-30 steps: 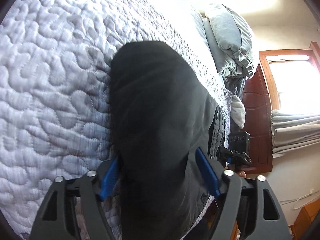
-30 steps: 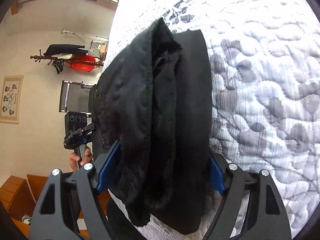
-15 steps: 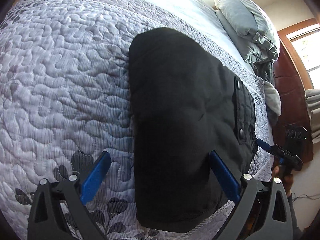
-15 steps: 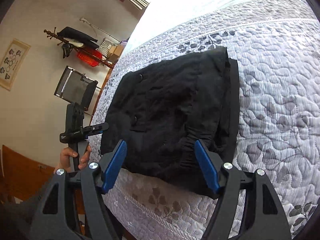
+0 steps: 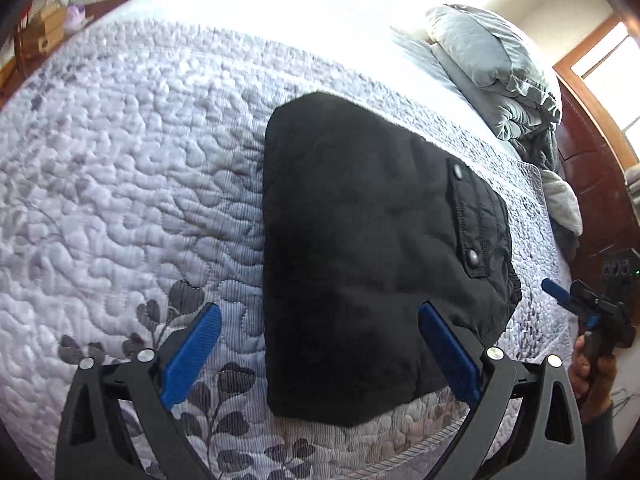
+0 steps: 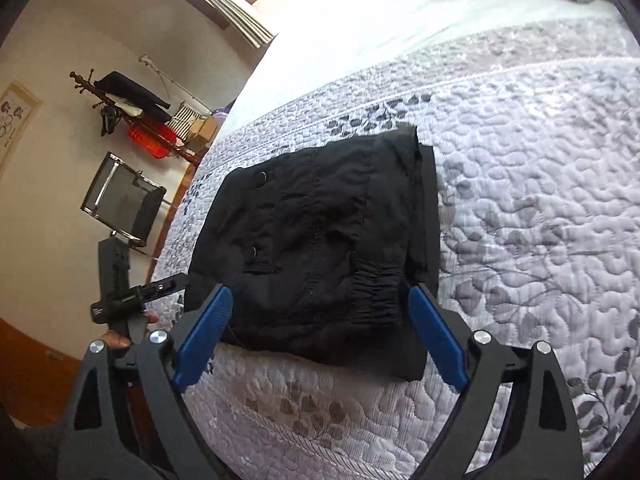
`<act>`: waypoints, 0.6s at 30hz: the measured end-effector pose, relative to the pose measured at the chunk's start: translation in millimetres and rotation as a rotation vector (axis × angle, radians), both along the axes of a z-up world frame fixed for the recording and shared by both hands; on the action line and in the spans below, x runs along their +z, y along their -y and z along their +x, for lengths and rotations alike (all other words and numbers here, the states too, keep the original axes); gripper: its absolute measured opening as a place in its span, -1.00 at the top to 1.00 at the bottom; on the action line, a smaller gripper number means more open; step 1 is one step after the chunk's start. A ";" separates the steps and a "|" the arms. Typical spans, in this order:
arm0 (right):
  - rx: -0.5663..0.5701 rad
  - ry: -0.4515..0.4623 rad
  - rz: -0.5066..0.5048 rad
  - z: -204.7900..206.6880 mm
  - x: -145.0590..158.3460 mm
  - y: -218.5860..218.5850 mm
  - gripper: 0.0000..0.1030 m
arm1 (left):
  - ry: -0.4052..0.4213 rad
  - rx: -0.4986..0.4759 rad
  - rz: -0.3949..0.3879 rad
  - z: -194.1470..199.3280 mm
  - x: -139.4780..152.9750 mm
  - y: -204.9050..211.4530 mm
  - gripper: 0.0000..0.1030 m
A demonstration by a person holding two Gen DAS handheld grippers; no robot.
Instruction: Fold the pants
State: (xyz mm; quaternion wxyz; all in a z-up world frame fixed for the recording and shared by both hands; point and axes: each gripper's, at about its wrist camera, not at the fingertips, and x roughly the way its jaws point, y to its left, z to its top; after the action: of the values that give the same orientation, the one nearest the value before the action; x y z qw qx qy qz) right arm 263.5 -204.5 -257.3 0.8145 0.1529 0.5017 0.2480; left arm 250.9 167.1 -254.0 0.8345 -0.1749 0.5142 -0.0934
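Black pants [image 5: 368, 240] lie folded in a compact rectangle on the pale quilted bedspread [image 5: 120, 180], snap pocket flap up. My left gripper [image 5: 320, 316] hovers above their near edge, open wide and holding nothing. From the other side, the pants [image 6: 320, 240] show their elastic waistband toward me. My right gripper [image 6: 320, 292] hangs over that edge, its jaws still opening, and its pads do not press the cloth. Each gripper shows in the other's view, held by a hand: the right gripper [image 5: 560, 296] and the left gripper [image 6: 160, 288].
Grey pillows [image 5: 492, 72] and a rumpled blanket are piled at the head of the bed by a dark wooden headboard [image 5: 592, 168]. Beyond the bed's side stand a black mesh chair [image 6: 124, 204] and a coat rack [image 6: 120, 100]. The bed's edge runs just below both grippers.
Both grippers have let go of the pants and drawn back and upward. The pants, earlier bunched between the fingers, now rest flat and folded on the quilt.
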 end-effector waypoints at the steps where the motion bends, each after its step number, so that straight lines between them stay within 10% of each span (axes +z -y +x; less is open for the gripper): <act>1: -0.007 0.026 -0.020 -10.7 8.9 -1.6 -0.76 | 0.042 -0.007 0.032 -9.6 12.1 3.6 -0.93; 18: -0.086 0.296 -0.130 -217.3 138.7 -30.9 -0.85 | 0.269 0.049 0.249 -189.2 167.2 65.4 -0.93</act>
State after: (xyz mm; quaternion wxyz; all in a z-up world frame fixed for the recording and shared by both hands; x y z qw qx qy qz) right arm 46.2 -173.6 -118.6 0.8976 0.0831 0.3841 0.1997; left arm 61.8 101.7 -86.8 0.9130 -0.0685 0.4009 -0.0310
